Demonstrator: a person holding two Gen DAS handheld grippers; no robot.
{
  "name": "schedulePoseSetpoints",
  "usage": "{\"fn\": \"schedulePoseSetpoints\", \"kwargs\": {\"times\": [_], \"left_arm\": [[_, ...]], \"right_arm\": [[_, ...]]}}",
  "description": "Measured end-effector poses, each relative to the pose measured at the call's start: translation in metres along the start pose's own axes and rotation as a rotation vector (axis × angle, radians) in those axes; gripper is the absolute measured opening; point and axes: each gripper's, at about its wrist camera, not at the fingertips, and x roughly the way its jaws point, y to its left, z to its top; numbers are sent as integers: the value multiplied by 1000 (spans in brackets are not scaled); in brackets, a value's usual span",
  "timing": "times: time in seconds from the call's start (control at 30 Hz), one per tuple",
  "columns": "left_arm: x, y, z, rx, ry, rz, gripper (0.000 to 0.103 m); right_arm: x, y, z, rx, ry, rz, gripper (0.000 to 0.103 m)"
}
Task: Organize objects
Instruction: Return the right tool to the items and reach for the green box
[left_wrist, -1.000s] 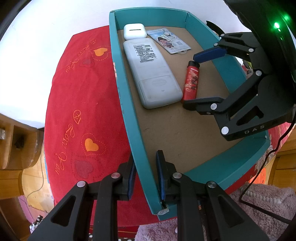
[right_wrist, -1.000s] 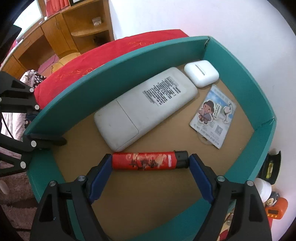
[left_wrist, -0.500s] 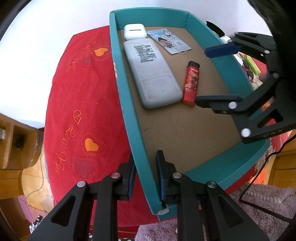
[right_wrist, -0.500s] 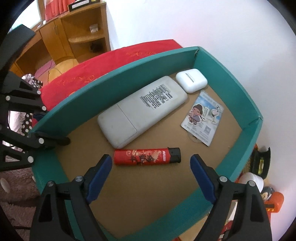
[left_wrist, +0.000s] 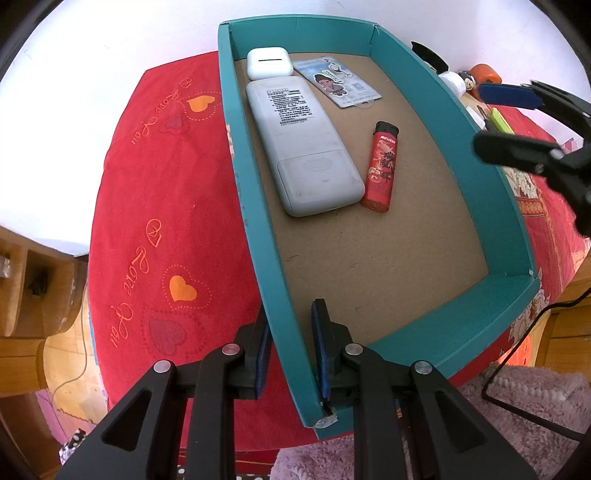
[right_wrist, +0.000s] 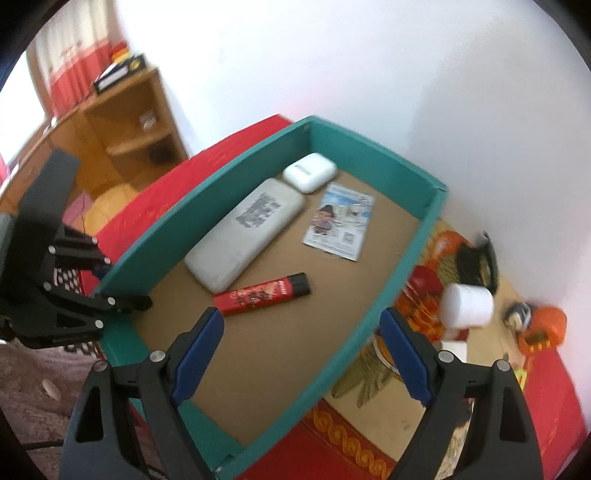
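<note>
L tool clamped on tray wall

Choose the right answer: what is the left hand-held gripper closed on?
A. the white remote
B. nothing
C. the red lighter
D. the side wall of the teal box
D: the left hand-held gripper has one finger on each side of the teal box wall, while the lighter lies free inside.

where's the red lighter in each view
Left wrist view: the red lighter lies right of centre on the box floor, black cap pointing away.
Right wrist view: the lighter lies near centre, just above the left blue pad.
Shared landmark: the white remote alongside it.
</note>
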Motion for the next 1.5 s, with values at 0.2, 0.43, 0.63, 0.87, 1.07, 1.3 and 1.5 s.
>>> {"fn": "schedulePoseSetpoints", "kwargs": {"times": [0.2, 0.43, 0.63, 0.87, 1.07, 1.3, 1.5], "left_arm": [[0, 0, 1, -16, -2, 3, 20], [1, 0, 1, -36, -5, 8, 20], [1, 0, 1, -61, -7, 14, 20], [1, 0, -1, -81, -8, 20, 20], [2, 0, 0, -101, -11, 24, 20], [2, 0, 0, -123, -14, 28, 20], [2, -1, 0, -147, -17, 33, 20]], "right_arm": [[-20, -16, -13, 85, -34, -36, 88], [-35, -42, -34, 171, -43, -92, 88], [-40, -77, -60, 289, -27, -160, 88], [-39, -122, -92, 450, -5, -226, 88], [-31, -156, -110, 547, 24, -292, 88], [-22, -190, -118, 639, 43, -311, 86], [-10, -199, -114, 650, 62, -304, 84]]}}
